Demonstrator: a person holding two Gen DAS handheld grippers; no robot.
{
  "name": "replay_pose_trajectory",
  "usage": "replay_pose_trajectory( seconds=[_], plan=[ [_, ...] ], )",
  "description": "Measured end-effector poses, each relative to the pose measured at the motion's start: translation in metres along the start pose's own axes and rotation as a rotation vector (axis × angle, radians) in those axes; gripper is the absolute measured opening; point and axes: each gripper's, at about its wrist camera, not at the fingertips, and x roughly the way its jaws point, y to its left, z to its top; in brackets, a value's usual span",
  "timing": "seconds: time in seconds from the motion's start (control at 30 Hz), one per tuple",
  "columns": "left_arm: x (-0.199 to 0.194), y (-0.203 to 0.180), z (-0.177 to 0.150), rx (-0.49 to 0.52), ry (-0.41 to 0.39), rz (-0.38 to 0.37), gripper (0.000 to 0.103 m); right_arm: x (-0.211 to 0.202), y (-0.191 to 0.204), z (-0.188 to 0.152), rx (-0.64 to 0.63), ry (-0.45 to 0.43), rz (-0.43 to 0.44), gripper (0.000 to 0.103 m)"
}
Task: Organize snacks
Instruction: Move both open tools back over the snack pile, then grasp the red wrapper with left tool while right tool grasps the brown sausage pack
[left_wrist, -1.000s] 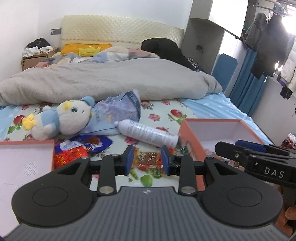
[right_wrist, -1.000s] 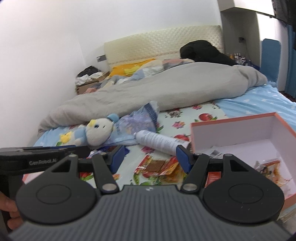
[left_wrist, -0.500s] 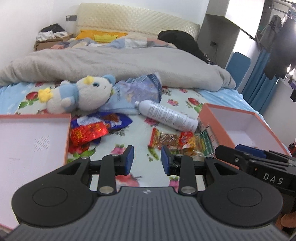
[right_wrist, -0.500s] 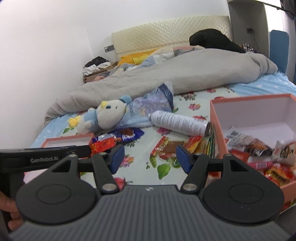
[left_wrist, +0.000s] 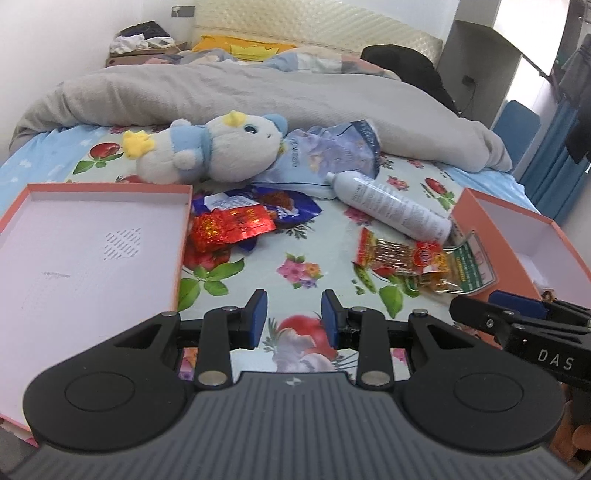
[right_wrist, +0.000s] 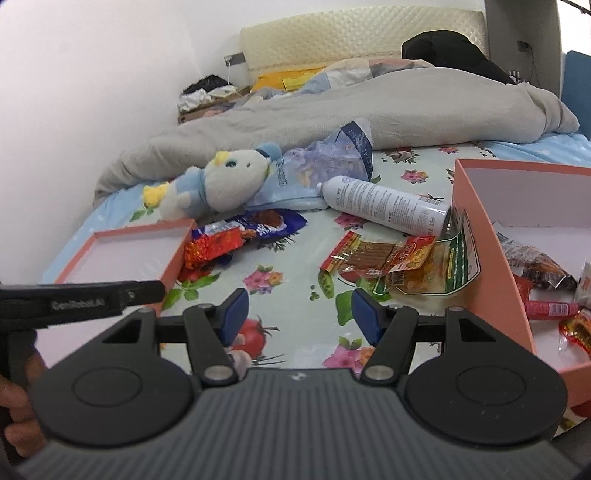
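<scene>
Snack packets lie loose on the flowered bedsheet: a red foil packet (left_wrist: 231, 227) on a blue wrapper (left_wrist: 291, 210), and clear packets of orange snacks (left_wrist: 406, 258) beside an orange box (right_wrist: 476, 258). That box holds several packets (right_wrist: 535, 269). My left gripper (left_wrist: 293, 312) is open and empty, low over the sheet. My right gripper (right_wrist: 297, 312) is open and empty, with the clear packets (right_wrist: 388, 258) just ahead to its right. The red packet (right_wrist: 214, 243) also shows in the right wrist view.
An orange box lid (left_wrist: 177, 236) lies at left. A white spray bottle (left_wrist: 388, 210) lies between the packets. A plush toy (left_wrist: 207, 151), a pale blue bag (left_wrist: 332, 147) and a grey duvet (left_wrist: 258, 88) lie farther back.
Both grippers have risen and tipped down towards the sheet, so the packets, lid and box interior show more fully. Neither gripper's opening has changed.
</scene>
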Motion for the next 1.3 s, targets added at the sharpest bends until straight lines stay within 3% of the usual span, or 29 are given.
replay_pose_trajectory(
  seconds=[0.07,0.43,0.53,0.67,0.8,1.3],
  plan=[
    [0.006,0.002,0.0,-0.003,0.008,0.013,0.051,0.006,-0.003,0.001,-0.004,0.012,-0.004,0.064],
    [0.069,0.007,0.007,0.034,0.062,0.058,0.056,0.052,-0.018,0.008,-0.041,0.063,-0.037,0.064],
    [0.088,0.009,0.008,0.035,0.087,0.089,0.064,0.068,-0.024,0.01,-0.043,0.084,-0.038,0.064],
    [0.111,0.013,0.01,0.035,0.11,0.12,0.066,0.086,-0.03,0.014,-0.049,0.109,-0.042,0.065],
    [0.132,0.015,0.015,0.054,0.132,0.143,0.067,0.105,-0.035,0.022,-0.061,0.124,-0.04,0.083],
    [0.182,-0.002,0.035,0.277,0.128,0.271,0.068,0.176,-0.054,0.048,-0.086,0.197,-0.067,0.083]
  ],
)
